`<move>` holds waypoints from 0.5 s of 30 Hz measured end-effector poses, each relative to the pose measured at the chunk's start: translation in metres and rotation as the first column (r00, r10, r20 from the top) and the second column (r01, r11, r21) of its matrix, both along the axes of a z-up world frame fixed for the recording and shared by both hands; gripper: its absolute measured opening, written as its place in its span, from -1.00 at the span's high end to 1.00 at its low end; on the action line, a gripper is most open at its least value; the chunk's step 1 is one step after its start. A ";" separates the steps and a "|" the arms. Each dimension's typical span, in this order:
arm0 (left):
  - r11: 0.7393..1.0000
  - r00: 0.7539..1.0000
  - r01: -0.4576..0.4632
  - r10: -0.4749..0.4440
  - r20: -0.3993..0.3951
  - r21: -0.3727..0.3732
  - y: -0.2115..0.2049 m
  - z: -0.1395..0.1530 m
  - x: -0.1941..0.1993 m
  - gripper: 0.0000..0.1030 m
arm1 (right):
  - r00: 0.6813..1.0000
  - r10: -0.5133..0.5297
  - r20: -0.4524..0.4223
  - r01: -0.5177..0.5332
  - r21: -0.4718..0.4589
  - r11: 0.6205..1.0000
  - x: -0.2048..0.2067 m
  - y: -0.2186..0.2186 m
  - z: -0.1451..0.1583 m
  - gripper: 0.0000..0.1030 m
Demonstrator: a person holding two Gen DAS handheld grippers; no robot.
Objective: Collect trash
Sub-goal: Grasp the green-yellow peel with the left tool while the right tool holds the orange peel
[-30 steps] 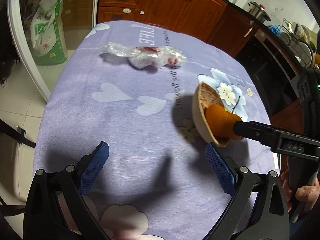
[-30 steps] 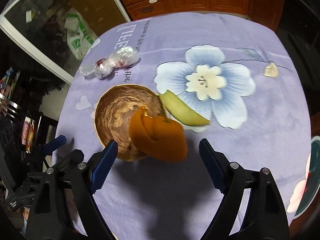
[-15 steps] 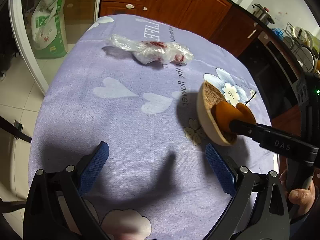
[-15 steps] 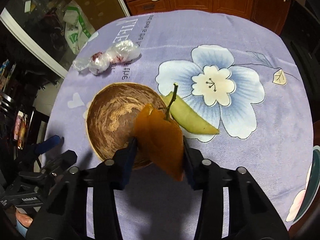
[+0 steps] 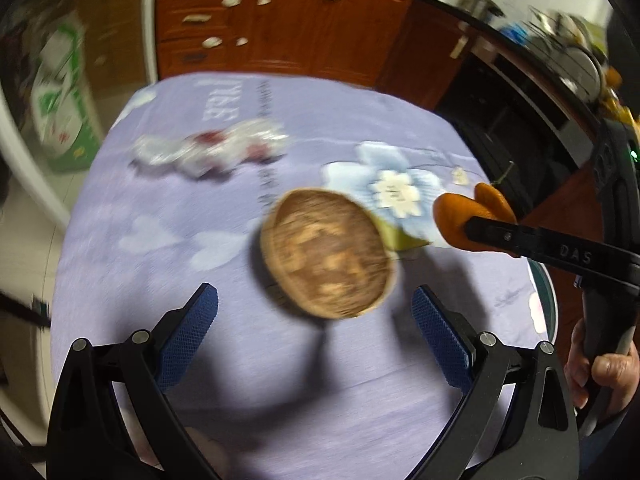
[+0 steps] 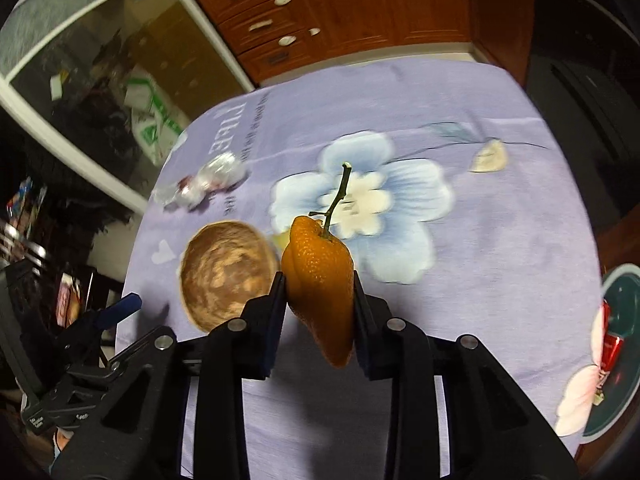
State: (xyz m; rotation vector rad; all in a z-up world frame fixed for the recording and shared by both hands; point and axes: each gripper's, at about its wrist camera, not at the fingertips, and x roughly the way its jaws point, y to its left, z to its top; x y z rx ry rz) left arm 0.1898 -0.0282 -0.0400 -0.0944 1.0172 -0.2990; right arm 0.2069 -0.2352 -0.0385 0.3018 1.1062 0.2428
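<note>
A crinkled clear plastic wrapper and a round brown shell lie on soft purple cloth. The empty left gripper gapes wide. The right gripper is closing on dimpled orange peel, lifted clear.

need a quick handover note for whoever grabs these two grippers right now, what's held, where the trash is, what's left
Right gripper: fingers closing on the orange peel with its stem, lifted clear of the purple tablecloth.
Left gripper: open, empty, over the wooden bowl.
On the cloth: the bowl looks empty; a yellow-green peel piece lies beside it; a crumpled plastic wrapper lies toward the far side.
A dark green container sits at the table's right edge with something red in it; what it is, I cannot tell.
Done: orange peel picked up.
Left: drop it off, then collect the green piece and the wrapper.
</note>
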 end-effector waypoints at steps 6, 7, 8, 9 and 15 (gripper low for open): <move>0.991 0.992 0.124 -0.124 0.014 0.045 -0.065 0.004 0.008 -0.68 | 0.996 -0.085 -0.007 0.085 0.055 0.995 -0.010 -0.054 -0.003 0.45; 0.989 0.990 0.139 -0.140 0.011 0.049 -0.075 0.003 0.010 -0.63 | 0.995 -0.097 -0.009 0.097 0.066 0.993 -0.012 -0.063 -0.004 0.45; 0.986 0.987 0.158 -0.158 0.008 0.055 -0.087 0.001 0.012 -0.54 | 0.994 -0.113 -0.012 0.113 0.077 0.991 -0.014 -0.074 -0.005 0.45; 0.983 0.985 0.170 -0.171 0.006 0.065 -0.097 -0.002 0.014 -0.45 | 0.992 -0.123 -0.013 0.124 0.083 0.989 -0.016 -0.082 -0.006 0.45; 0.965 0.977 0.213 -0.207 -0.055 0.151 -0.131 -0.038 0.033 0.06 | 0.985 -0.168 -0.032 0.171 0.125 0.977 -0.027 -0.121 -0.018 0.44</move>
